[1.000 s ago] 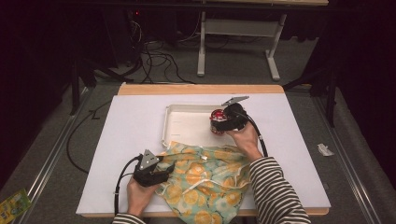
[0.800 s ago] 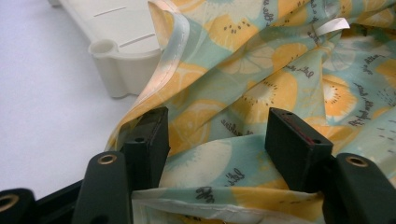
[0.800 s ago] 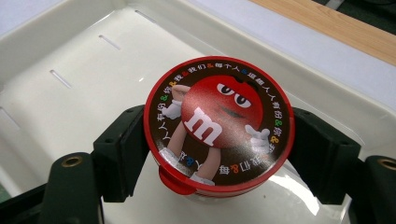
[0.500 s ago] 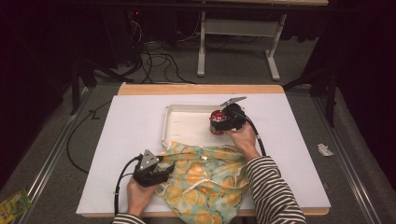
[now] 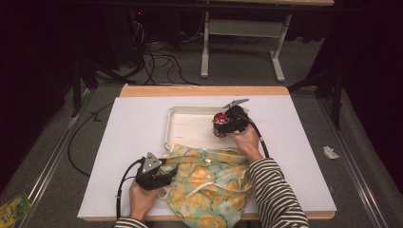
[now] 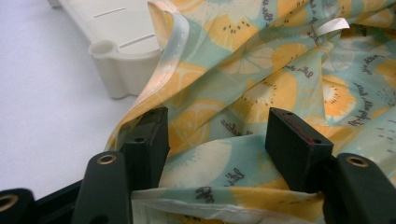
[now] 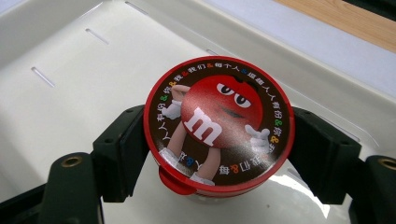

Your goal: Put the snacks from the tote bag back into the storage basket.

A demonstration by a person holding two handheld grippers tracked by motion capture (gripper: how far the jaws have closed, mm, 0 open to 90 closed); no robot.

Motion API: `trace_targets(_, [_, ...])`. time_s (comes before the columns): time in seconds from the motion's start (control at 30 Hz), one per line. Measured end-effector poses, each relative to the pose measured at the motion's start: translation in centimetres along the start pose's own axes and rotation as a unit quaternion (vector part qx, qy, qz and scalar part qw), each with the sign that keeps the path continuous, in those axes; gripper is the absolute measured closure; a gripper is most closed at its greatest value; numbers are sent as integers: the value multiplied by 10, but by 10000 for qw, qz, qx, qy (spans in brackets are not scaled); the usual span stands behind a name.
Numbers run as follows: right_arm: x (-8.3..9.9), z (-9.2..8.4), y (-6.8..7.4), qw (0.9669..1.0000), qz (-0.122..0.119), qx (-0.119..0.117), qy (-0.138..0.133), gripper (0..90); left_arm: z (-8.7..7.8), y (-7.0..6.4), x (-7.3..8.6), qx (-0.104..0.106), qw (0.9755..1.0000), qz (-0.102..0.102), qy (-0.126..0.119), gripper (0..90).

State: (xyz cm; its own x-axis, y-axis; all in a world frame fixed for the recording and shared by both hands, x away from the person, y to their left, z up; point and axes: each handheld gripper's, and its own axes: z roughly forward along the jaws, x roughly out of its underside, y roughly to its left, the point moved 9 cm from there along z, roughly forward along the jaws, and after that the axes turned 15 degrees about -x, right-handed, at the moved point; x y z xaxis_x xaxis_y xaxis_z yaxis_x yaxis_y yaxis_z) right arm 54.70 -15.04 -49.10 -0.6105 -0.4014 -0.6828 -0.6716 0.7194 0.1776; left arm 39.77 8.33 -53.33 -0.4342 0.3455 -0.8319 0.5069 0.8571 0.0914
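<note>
Here the right claw has its two jaws pressed against opposite sides of a red-lidded candy tub, which stands upright inside the white tray near that tray's right end, the lid's cartoon face turned up. Meanwhile the left claw lies at the left edge of the citrus-print cloth, its jaws spread wide with the fabric bunched between them but not pinched. The cloth sprawls across the near part of the counter, its far edge lapping the tray's near rim.
</note>
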Motion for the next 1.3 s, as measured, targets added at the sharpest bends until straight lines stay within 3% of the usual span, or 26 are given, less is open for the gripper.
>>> trace_targets(0.6, [1,2,1,10000,50,-13,28,252,0,0,0,-2,10000,2,-7,400])
trace_targets(0.9, [-4,-7,4,9998,-7,-125,-177,218,-1,0,0,-9,10000,17,-28,400])
trace_targets(1.3, [-8,-19,8,9991,-18,-166,-399,266,-1,0,0,-13,10000,21,-35,400])
